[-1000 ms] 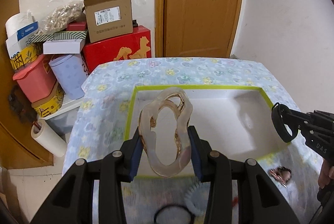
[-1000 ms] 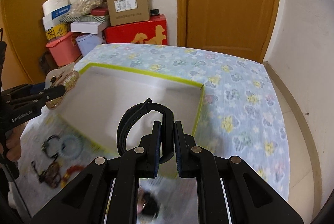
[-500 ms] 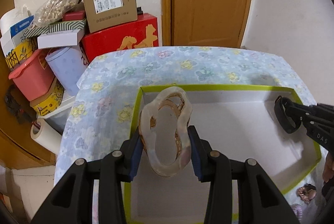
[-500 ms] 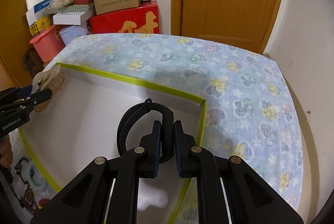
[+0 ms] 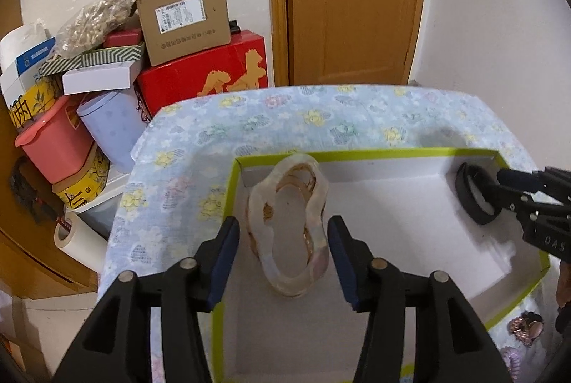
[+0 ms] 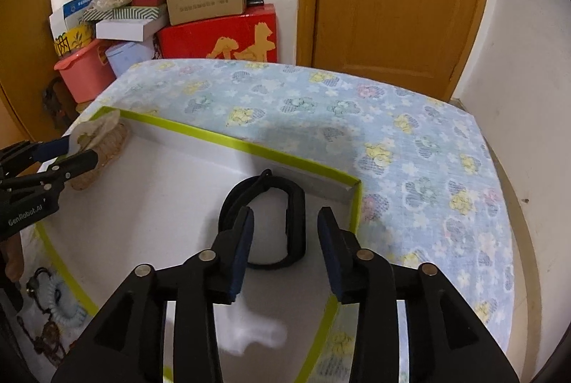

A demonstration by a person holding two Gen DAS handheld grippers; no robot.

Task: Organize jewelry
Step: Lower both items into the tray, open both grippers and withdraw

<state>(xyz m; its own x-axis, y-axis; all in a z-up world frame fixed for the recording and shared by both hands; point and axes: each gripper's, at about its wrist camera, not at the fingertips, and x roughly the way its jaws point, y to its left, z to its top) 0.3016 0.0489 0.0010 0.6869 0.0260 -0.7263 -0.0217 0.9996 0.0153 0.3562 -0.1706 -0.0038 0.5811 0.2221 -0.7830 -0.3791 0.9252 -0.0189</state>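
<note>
On the left, the left claw (image 5: 283, 252) hovers over the near-left corner of a shallow white tray with a lime-green rim (image 5: 357, 155), which sits on a desk covered by a pale blue floral cloth (image 5: 321, 111). Its jaws are opening, and the translucent, pearly hair claw clip (image 5: 287, 229) stands between the blue pads with a gap showing on either side, its lower end apparently resting on the tray floor, though the angle makes that contact hard to confirm. Toward the right side of the tray, the right claw (image 6: 285, 240) is also spreading its jaws; the black bangle-like band (image 6: 266, 222) lies inside the tray close to its far-right corner, the left pad just beside or grazing its edge and the right pad clear of it. Outside the tray, on the cloth at its near edge, lie more pieces: a coiled pale hair tie (image 6: 60, 297) and a dark beaded item in the right wrist view, and a rose-gold sparkly clip (image 5: 526, 326) in the left wrist view. Beyond the desk stand stacked boxes, a red carton (image 5: 203, 76) and a wooden door (image 5: 353, 1).
</note>
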